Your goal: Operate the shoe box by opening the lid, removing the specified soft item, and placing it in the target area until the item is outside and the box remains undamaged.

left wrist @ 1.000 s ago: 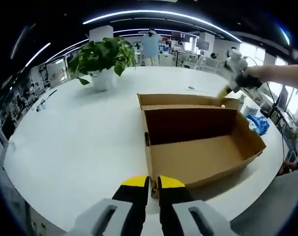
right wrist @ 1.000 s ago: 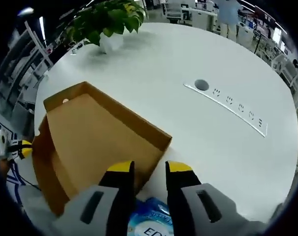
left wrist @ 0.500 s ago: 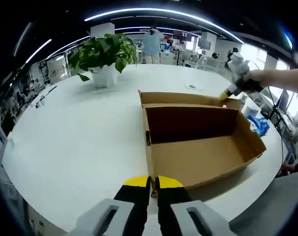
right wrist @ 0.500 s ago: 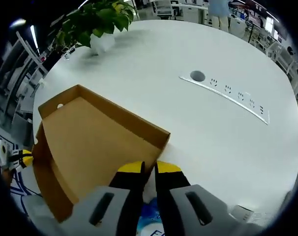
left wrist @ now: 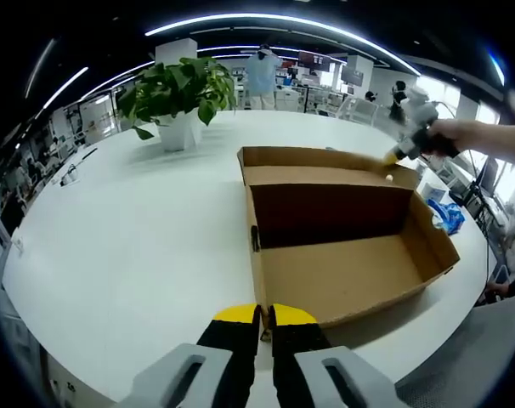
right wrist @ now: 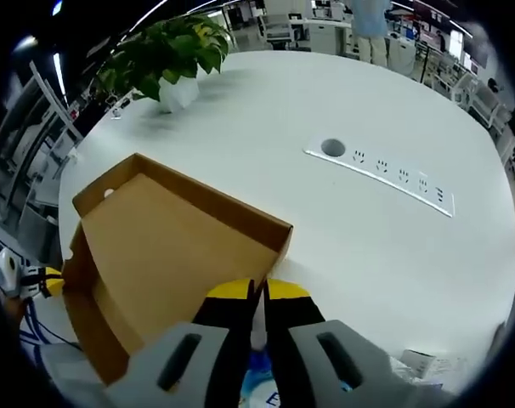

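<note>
Removal step looks underway: right gripper (right wrist: 257, 293) is pinching w/ jaws nearly together on a thin white edge of the blue-white soft pack (right wrist: 256, 374), sitting at 6 o'clock outside the box; next move calls for carrying it to the target area w/o knocking the shoe box (left wrist: 342, 238); left gripper (left wrist: 257, 316) is bracing the box's near wall, jaws almost closed, grip unclear; lid (right wrist: 185, 242) is standing open, cardboard looking undamaged.

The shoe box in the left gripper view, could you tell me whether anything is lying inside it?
No, the shoe box stands open and shows only its bare brown cardboard floor and walls.
</note>
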`<state>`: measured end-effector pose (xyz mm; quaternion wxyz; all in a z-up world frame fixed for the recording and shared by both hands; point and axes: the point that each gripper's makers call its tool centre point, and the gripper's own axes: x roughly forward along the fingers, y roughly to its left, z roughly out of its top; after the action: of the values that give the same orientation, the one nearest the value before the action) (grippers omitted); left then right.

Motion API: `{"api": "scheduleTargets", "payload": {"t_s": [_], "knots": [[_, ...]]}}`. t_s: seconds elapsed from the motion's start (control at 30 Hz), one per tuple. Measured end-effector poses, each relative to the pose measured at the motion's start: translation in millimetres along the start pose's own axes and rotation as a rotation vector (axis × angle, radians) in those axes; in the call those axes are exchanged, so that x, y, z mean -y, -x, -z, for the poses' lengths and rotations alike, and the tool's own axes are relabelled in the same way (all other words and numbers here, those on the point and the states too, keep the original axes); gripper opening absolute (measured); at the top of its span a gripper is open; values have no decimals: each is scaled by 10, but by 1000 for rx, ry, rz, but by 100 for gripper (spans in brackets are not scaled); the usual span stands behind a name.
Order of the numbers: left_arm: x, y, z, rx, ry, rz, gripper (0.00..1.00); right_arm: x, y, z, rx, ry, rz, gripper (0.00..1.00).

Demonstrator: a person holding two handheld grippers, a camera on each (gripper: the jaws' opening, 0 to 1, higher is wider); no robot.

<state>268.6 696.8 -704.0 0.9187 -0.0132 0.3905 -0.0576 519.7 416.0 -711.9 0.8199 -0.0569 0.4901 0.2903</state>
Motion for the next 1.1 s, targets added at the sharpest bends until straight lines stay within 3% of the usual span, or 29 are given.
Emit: {"api": "scheduleTargets", "payload": {"t_s": [0.9,1.1], "knots": [[-7,9,-5,17,0,10,4,-274,738,-124,240,68,26,1],[-3,14,-6,22,0,11,4,-387,921,-65,285,86,33,1]]}}
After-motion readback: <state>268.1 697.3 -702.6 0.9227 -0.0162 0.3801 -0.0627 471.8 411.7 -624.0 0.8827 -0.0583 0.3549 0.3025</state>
